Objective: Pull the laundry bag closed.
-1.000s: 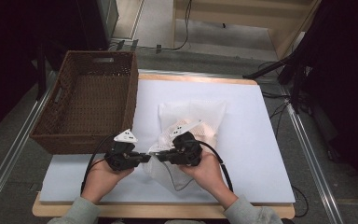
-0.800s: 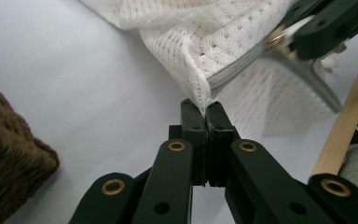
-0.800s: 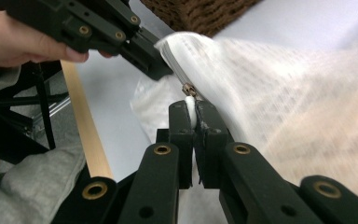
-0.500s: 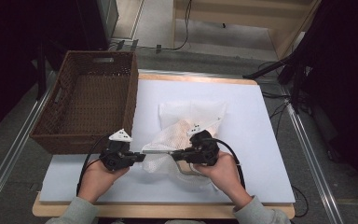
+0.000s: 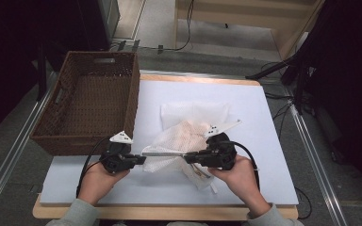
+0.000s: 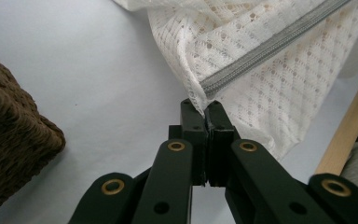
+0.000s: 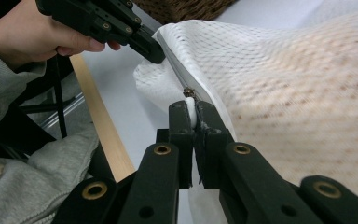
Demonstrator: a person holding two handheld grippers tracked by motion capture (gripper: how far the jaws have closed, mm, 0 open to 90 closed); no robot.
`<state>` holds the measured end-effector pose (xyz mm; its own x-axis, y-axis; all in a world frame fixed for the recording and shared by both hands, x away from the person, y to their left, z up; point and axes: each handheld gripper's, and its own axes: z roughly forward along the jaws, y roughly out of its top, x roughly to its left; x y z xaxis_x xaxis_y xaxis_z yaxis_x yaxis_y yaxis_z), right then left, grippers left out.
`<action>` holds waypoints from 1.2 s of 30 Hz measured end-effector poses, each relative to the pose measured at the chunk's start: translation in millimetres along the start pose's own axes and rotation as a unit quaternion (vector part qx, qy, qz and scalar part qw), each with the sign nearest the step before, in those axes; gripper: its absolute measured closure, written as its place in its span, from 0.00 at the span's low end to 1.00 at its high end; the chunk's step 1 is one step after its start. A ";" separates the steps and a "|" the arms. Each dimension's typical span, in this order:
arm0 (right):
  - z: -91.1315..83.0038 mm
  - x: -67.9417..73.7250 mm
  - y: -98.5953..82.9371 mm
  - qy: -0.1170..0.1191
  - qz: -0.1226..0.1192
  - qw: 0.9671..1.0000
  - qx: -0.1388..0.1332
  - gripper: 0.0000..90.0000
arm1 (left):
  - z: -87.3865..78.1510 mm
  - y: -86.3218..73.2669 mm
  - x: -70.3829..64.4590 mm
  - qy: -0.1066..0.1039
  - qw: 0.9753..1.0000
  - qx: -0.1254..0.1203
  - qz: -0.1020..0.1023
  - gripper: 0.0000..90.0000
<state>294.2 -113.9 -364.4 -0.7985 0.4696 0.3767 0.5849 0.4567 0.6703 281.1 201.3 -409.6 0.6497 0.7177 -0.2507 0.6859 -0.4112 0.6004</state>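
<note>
Jaws of the left gripper [image 5: 139, 159]: together, clamped on the corner of a white mesh bag [image 5: 181, 141] at the end of its grey zipper [image 6: 265, 49]. Jaws of the right gripper [image 5: 188, 157]: together, clamped on what looks like the zipper pull [image 7: 189, 95].

Bag: near middle of the desk [image 5: 264, 155], zipper stretched taut between both grippers, far part resting on the white surface. Handling, judged: light, soft, limp; mesh snags and slips easily, so hold it by the zipper tape or pull, not loose netting.

Basket [image 5: 86, 106]: brown wicker, far left.

Contents of bag: pale orange mass, blurred through the mesh, unidentifiable.
</note>
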 end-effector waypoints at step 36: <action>-42.7 -24.0 -19.5 -0.020 0.030 0.998 -0.053 1.00 | -10.1 -5.9 6.9 0.007 1.000 0.009 -0.024 0.99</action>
<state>295.8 -166.3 -359.2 -0.7544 0.5244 0.3948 0.6122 0.3453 0.7113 278.2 214.4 -407.2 0.6119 0.7442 -0.2679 0.7215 -0.3864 0.5745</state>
